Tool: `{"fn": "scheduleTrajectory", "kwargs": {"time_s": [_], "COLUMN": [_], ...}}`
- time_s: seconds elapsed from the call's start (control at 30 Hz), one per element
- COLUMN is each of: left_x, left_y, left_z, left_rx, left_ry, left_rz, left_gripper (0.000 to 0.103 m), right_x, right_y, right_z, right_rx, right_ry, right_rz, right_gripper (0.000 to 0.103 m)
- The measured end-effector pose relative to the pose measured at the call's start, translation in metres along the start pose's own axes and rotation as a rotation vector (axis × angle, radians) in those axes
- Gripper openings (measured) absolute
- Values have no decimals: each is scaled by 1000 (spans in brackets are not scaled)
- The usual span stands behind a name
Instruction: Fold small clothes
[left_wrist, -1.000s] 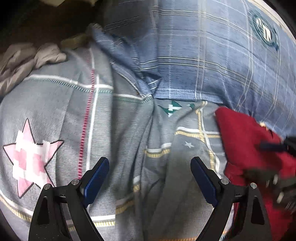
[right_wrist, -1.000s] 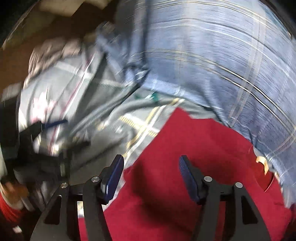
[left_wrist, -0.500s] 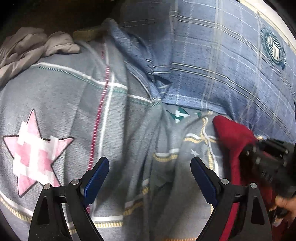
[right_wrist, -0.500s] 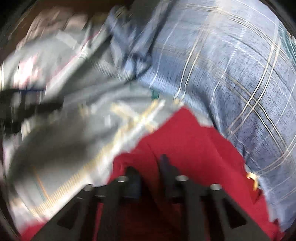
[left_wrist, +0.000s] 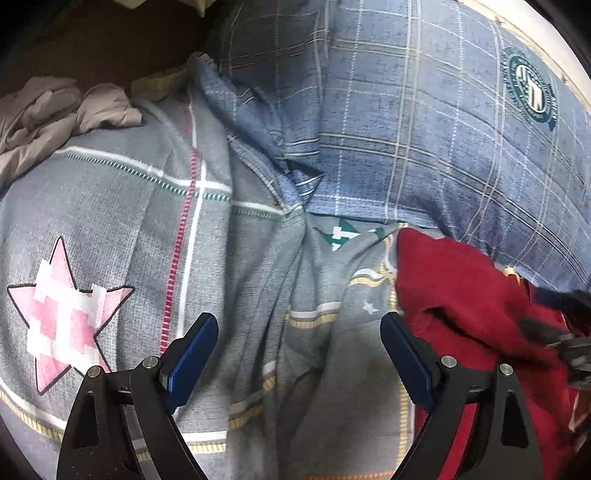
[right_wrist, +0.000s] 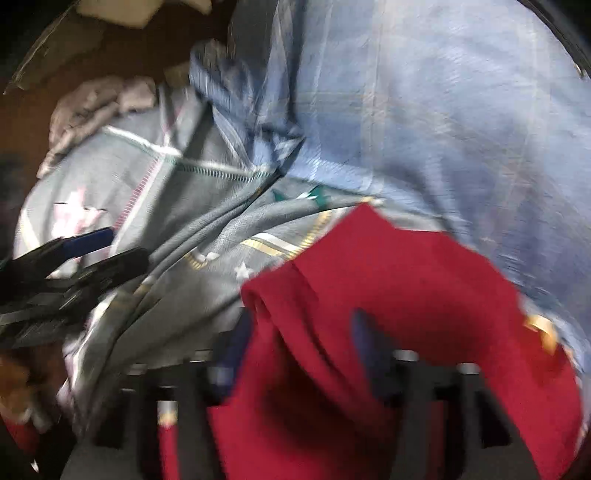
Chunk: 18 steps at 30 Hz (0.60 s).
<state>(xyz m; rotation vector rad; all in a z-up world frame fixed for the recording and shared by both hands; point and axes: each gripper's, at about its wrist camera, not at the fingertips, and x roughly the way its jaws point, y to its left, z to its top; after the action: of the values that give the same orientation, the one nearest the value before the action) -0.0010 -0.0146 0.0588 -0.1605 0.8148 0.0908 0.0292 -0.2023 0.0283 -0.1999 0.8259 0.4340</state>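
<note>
A small red garment lies bunched on the grey patterned bedsheet at the right of the left wrist view. My left gripper is open and empty above the sheet, left of the garment. In the blurred right wrist view the red garment is lifted, and a fold of it hangs between the fingers of my right gripper, which is shut on it. The right gripper's tip shows in the left wrist view at the far right edge, on the red cloth.
A blue plaid pillow lies behind the garment. A crumpled beige cloth sits at the sheet's far left edge. The left gripper shows in the right wrist view at the left. Dark floor lies beyond the bed.
My right gripper closed on the red garment and pulled its edge up into a raised fold. The left gripper stayed open and barely moved.
</note>
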Motion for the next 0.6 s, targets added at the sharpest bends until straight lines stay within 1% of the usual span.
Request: {"fn": "scheduleTrajectory", "kwargs": {"time_s": [0.03, 0.1, 0.17, 0.2, 0.27, 0.3, 0.37, 0.43, 0.47, 0.5, 0.57, 0.6], "left_x": [-3, -8, -9, -8, -2, 3, 16, 33, 39, 46, 56, 59], "left_y": [-3, -10, -16, -20, -27, -32, -38, -44, -46, -48, -50, -51], "left_z": [0, 0, 4, 7, 12, 13, 11, 6, 3, 0, -3, -5], "left_rx": [4, 7, 3, -2, -7, -4, 12, 39, 51, 68, 82, 85], "left_ry": [-11, -34, -54, -57, -58, -56, -35, 18, 40, 64, 92, 107], "left_rz": [-13, -40, -87, -116, -173, -189, -182, -164, -156, -144, -114, -114], "left_gripper": [90, 90, 90, 90, 90, 90, 90, 90, 90, 90, 90, 90], "right_x": [-19, -52, -80, -83, -87, -88, -82, -69, -64, -61, -66, -72], "right_y": [-7, -32, -75, -96, -146, -160, -187, -195, -195, -191, -180, -177], "right_z": [-8, -26, -50, -57, -78, -87, -106, -114, -116, -116, -111, -109], "right_rx": [8, 48, 134, 172, 295, 341, 416, 432, 426, 397, 314, 300], "right_ry": [-26, -58, -71, -65, -29, -16, 10, 41, 60, 78, 60, 44], "right_rz": [-30, -111, -218, -255, -338, -352, -337, -295, -277, -268, -310, -325], "right_gripper": [69, 77, 80, 80, 80, 80, 78, 54, 21, 7, 7, 6]}}
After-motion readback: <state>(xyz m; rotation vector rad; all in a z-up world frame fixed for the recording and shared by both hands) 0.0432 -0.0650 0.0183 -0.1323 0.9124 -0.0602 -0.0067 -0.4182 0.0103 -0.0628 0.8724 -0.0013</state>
